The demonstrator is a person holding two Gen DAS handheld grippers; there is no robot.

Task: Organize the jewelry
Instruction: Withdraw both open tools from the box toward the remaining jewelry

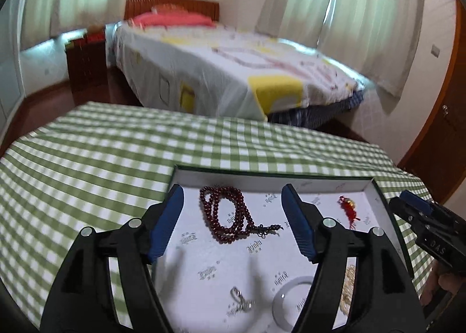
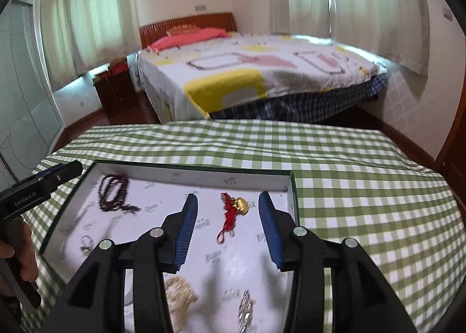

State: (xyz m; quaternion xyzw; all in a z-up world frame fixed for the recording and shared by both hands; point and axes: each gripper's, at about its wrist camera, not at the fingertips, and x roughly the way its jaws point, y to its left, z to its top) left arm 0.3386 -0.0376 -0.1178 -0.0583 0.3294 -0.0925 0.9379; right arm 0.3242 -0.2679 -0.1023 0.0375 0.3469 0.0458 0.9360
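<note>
A shallow white-lined box (image 1: 262, 177) (image 2: 186, 171) lies on the green checked table. In it lie a dark red bead necklace (image 1: 225, 213) (image 2: 115, 191), a red cord charm with a gold piece (image 1: 348, 207) (image 2: 236, 207), a silver ring (image 1: 240, 301) (image 2: 86, 242), a pale bangle (image 1: 281, 301), a pearl-coloured strand (image 1: 348, 289) (image 2: 180, 301) and a silver piece (image 2: 246, 309). My left gripper (image 1: 233, 196) is open and empty above the bead necklace. My right gripper (image 2: 227, 202) is open and empty above the charm; it also shows in the left wrist view (image 1: 407, 202).
The green checked tablecloth (image 1: 87, 164) (image 2: 364, 187) covers the table around the box. Beyond the table's far edge stand a bed (image 1: 233, 70) (image 2: 262, 70), a dark wooden nightstand (image 1: 84, 70) and curtained windows.
</note>
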